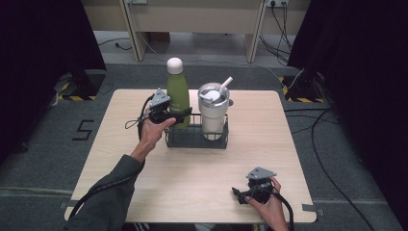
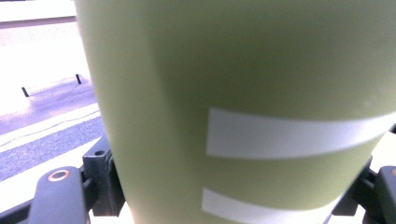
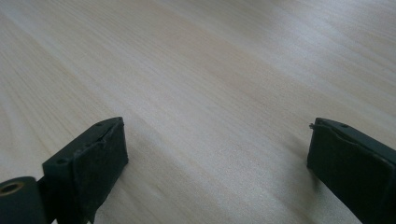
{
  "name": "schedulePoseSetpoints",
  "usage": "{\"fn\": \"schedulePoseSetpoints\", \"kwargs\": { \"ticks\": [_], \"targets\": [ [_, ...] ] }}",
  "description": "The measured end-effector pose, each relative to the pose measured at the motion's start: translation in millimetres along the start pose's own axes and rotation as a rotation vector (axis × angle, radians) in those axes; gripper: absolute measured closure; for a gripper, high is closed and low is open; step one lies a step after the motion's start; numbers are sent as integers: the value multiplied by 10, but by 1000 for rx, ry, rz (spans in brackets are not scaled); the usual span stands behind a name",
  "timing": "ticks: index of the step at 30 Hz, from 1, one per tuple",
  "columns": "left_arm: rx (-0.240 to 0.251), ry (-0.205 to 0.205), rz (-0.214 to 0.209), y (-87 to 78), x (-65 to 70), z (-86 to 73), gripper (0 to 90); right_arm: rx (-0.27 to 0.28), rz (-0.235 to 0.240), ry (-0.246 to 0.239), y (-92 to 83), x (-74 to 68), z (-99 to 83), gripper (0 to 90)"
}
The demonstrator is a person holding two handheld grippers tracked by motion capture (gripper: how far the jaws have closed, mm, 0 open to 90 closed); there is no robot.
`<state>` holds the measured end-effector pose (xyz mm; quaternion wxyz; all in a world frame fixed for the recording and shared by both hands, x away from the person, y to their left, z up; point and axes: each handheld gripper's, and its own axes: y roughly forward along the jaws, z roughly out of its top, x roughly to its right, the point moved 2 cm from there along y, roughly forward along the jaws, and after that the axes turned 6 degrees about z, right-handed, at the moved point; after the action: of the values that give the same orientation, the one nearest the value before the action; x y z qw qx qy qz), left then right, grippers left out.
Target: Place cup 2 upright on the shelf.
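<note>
Green bottle [image 1: 178, 94] in left gripper [image 1: 185, 114]

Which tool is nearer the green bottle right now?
Left. The left tool is clamped on the green bottle in the wire basket; the right tool sits open near the table's front edge.

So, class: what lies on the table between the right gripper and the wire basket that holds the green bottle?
Nothing: in the high view, bare wooden table separates the right gripper from the wire basket holding the green bottle.
</note>
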<state>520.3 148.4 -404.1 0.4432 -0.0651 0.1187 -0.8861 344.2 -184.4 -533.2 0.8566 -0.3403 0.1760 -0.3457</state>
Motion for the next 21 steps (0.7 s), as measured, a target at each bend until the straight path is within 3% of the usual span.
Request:
{"fn": "schedulePoseSetpoints", "kwargs": {
  "ticks": [21],
  "targets": [
    [-27,9,8,135,20,-246,204,0,0,0,0,0,0,54]
  ]
}}
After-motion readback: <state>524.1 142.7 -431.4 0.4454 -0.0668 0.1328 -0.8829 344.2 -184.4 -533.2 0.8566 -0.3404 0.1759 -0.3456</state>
